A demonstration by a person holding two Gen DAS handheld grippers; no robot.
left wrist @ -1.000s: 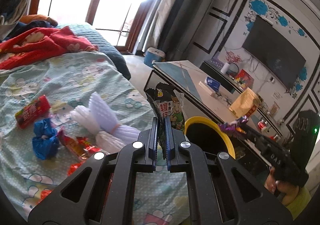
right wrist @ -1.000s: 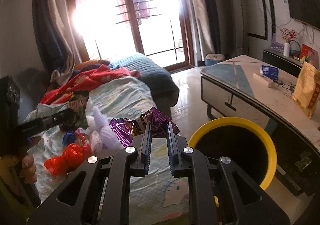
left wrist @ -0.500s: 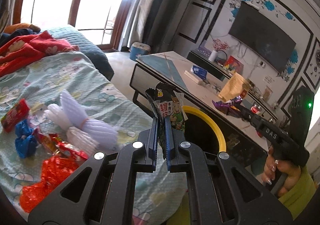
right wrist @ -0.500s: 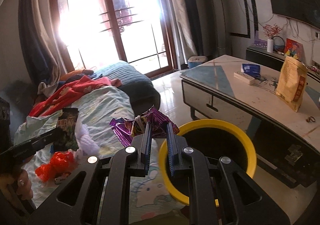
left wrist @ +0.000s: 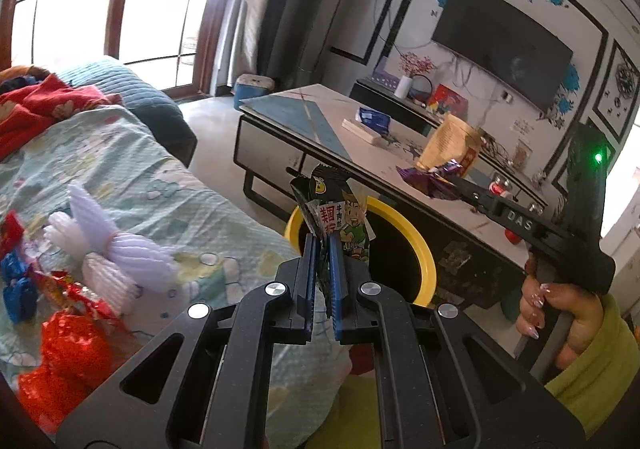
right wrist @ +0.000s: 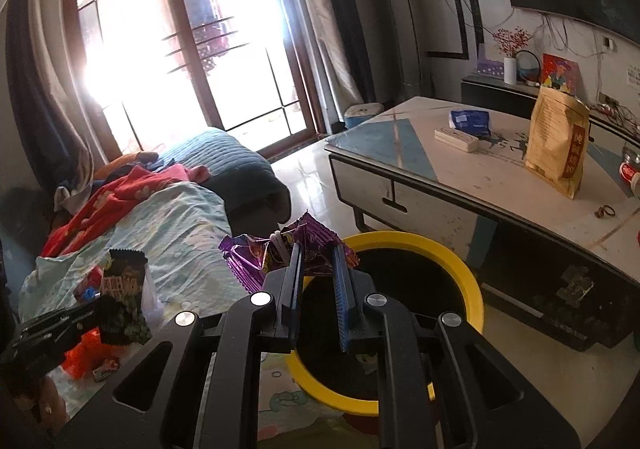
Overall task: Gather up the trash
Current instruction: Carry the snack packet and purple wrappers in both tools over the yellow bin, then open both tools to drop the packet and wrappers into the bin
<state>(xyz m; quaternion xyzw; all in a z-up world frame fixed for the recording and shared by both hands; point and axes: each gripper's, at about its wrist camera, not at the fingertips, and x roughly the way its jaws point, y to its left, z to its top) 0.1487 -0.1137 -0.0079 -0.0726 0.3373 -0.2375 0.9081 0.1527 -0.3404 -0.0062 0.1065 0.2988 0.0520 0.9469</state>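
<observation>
- Since a second earlier, both grippers had shifted from over the bedsheet toward the yellow-rimmed bin point(right wrist: 452, 261), and the right one's jaws had spread wider apart.
- The left gripper point(left wrist: 323, 249) was clamped on a black-and-green snack packet point(left wrist: 340, 209), held upright in front of the bin's near rim point(left wrist: 416, 245).
- The right gripper point(right wrist: 318, 261) stood partly open over the bin, a crumpled purple wrapper point(right wrist: 280, 249) between its fingers; whether the pads pressed it was hard to tell.
- The bin's bottom was dark, its contents not readable.
- More litter lay on the sheet point(left wrist: 120, 153): red wrappers point(left wrist: 68, 345), a blue one point(left wrist: 18, 289) cut off at the edge, beside a white knitted bundle point(left wrist: 120, 249).
- Behind the bin stood a coffee table point(right wrist: 460, 177) bearing a gold pouch point(right wrist: 558, 141).
- A hand point(left wrist: 560, 305) in a green sleeve gripped the right tool's handle.
</observation>
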